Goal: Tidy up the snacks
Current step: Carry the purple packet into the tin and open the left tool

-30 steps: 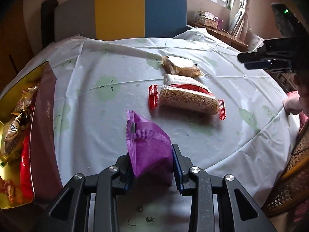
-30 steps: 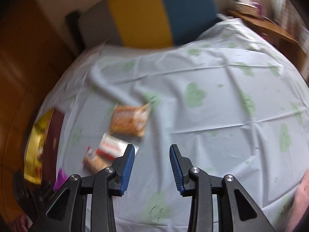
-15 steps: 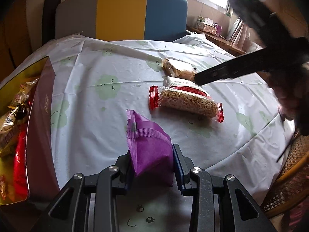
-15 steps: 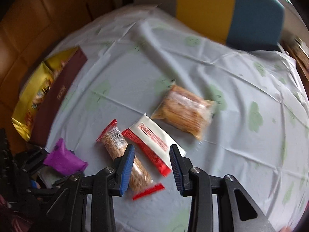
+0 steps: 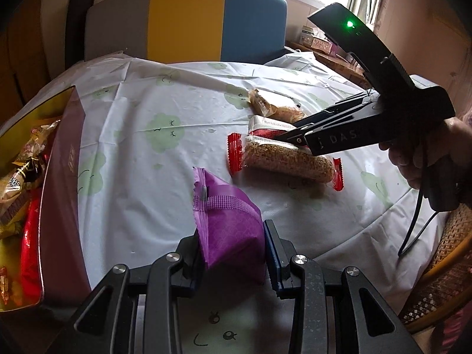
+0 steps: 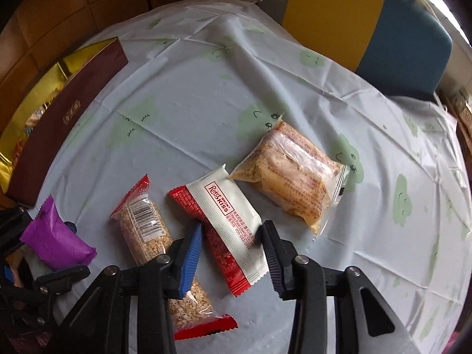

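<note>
My left gripper (image 5: pixel 231 236) is shut on a purple snack packet (image 5: pixel 227 215), held just above the tablecloth near the table's front edge. My right gripper (image 6: pixel 231 230) points steeply down over a red-and-white packet (image 6: pixel 224 206). That packet lies between its jaws, which are opening, and the pads do not press on it. Left of it lies a grain bar (image 6: pixel 144 230) with red ends. A clear packet of golden cake (image 6: pixel 292 177) lies to its upper right. In the left wrist view the right gripper (image 5: pixel 283 137) reaches over the grain bar (image 5: pixel 286 159).
A maroon box (image 5: pixel 62 177) with a gold lining holds several snacks at the table's left edge. A grey, yellow and blue chair (image 5: pixel 188 20) stands behind the table and a wicker chair (image 5: pixel 442 250) at the right. A hand (image 5: pixel 413 159) and a cable hang by the right gripper.
The right gripper has swung in from the right, rolled and come down over the packets in the middle of the table. The left gripper has kept still with the purple packet.
</note>
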